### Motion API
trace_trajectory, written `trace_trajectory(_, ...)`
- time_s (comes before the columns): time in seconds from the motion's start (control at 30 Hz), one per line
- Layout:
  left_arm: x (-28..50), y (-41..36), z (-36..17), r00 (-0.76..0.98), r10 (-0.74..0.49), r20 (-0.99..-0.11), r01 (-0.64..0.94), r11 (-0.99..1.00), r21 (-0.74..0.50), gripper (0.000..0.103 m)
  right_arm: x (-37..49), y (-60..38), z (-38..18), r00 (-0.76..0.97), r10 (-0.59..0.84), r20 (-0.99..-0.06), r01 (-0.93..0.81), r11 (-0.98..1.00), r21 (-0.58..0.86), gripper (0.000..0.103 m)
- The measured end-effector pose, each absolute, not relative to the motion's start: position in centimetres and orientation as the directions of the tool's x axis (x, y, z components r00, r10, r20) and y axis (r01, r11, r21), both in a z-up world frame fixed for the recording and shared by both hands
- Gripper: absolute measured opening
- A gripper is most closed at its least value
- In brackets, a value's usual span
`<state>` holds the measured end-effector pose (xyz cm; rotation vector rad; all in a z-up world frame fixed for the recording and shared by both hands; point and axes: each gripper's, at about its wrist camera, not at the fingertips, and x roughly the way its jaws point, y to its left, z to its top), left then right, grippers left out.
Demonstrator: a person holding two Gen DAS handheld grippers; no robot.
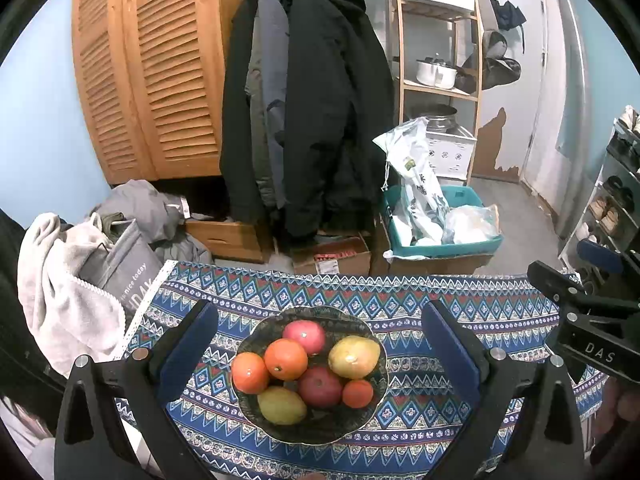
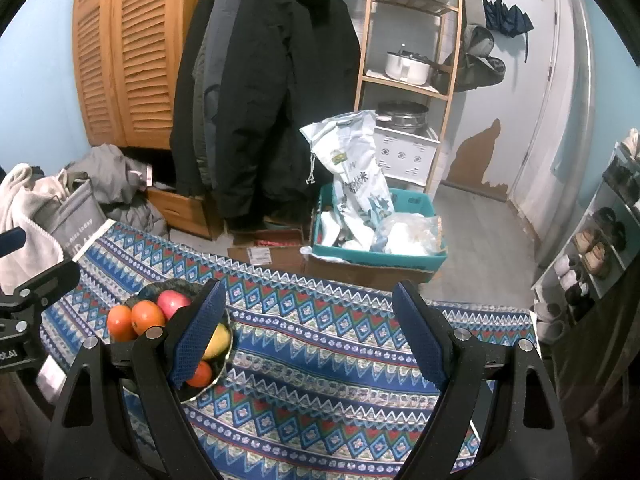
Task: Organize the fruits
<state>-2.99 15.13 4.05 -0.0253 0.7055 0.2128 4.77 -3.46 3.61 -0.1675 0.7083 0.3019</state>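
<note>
The left gripper (image 1: pixel 320 344), with blue pads on its black fingers, stood spread wide and held nothing. Between its fingers, and apart from both, sat the dark round bowl (image 1: pixel 360 420) on the blue patterned tablecloth (image 1: pixel 420 300). In the bowl lay seven fruits, packed against one another: a red apple (image 1: pixel 304 336) at the far side, a large orange (image 1: pixel 285 359) just in front of it, a second orange (image 1: pixel 249 373) toward the left finger, a yellow-green mango (image 1: pixel 354 357) toward the right finger, a darker red apple (image 1: pixel 319 386) near the middle, a small orange (image 1: pixel 357 393) beside it, and a yellow lemon-shaped fruit (image 1: pixel 281 405) nearest the camera.

The right gripper (image 2: pixel 316 332) was likewise wide open and empty, above bare cloth. From its view the bowl lay outside its left finger (image 2: pixel 196 336), which hid part of the bowl; none of the fruit lay between its fingers.

Beyond the table hung dark coats (image 1: pixel 304 100), beside a teal plastic bin (image 1: pixel 440 240) with white bags.
</note>
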Motion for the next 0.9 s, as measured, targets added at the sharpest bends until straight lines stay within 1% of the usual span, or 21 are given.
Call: trace_trajectory(0.9, -2.68, 15.47, 3.9, 0.732, 0.166, -0.661, -0.212, 0.977, 0.011, 0.103, 4.62, -3.63, 3.49, 0.717, 0.214, -0.663, -0.329, 0.943, -0.051, 0.084)
